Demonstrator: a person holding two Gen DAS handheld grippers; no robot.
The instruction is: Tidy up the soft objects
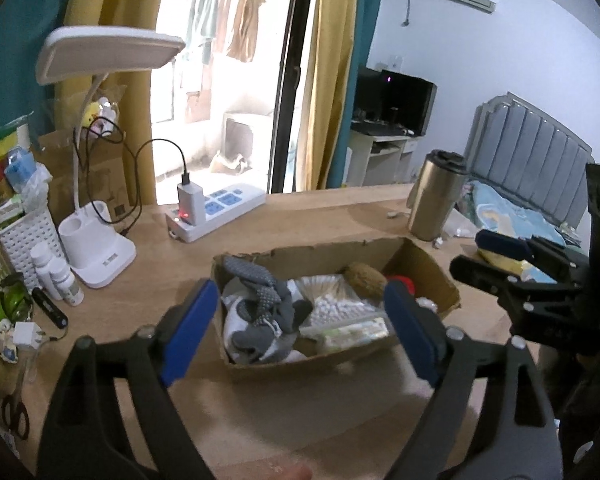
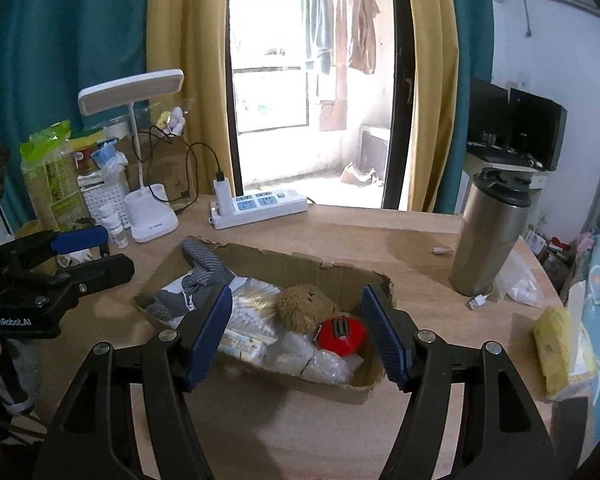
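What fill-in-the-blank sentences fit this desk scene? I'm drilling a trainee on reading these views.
1. The brown plush toy lies inside the ____ box.
2. The keychain beside the plush toy is ____ in colour.
3. Both the left gripper and the right gripper have their jaws ____.
4. The charger is plugged into the white ____.

Missing words: cardboard; red; open; power strip

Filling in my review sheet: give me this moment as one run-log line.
left tool: open, empty | right tool: open, empty | torn brown cardboard box: holds grey socks, brown plush, red round keychain toy | phase: hovering
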